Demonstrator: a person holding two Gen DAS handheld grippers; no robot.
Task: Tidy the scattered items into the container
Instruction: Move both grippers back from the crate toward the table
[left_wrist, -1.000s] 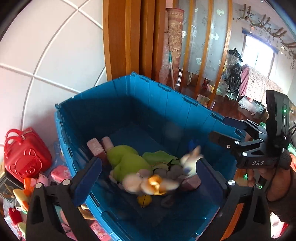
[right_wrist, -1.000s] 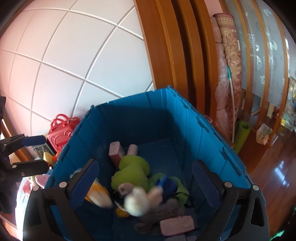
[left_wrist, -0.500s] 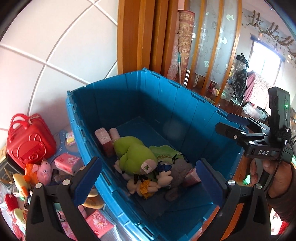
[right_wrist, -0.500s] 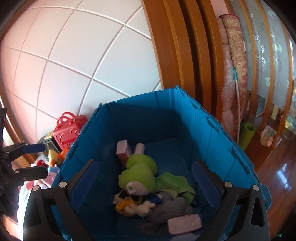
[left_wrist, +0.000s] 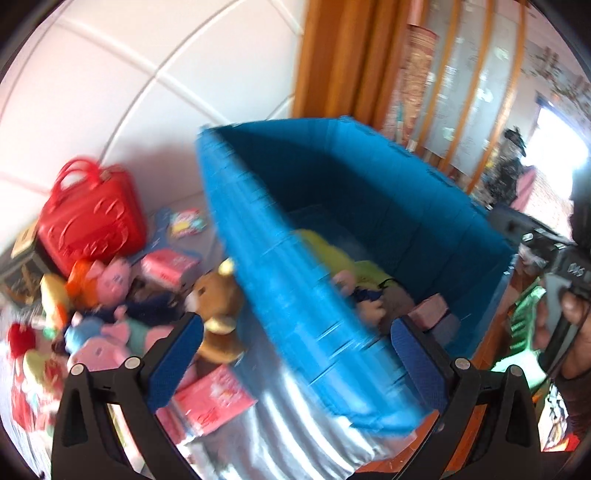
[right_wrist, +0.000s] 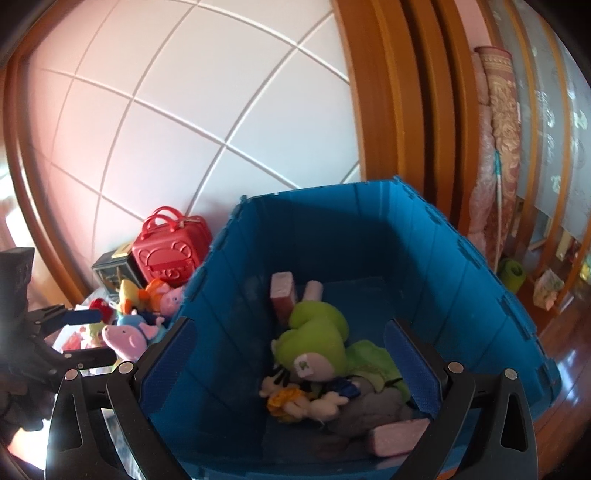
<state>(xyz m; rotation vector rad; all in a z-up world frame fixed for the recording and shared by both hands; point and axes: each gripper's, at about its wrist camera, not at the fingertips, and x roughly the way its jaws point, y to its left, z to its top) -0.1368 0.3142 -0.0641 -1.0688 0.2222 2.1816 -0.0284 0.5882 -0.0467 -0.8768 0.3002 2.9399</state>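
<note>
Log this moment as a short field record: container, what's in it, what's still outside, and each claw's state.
container: blue crate, open top
inside: green plush, grey plush, two pink blocks
outside, beside the crate: red toy case, brown plush, pink pig plush, pink packets
left claw: open, empty, over the crate's side wall
right claw: open, empty, pointed into the crate
image quality: left wrist view motion-blurred
</note>
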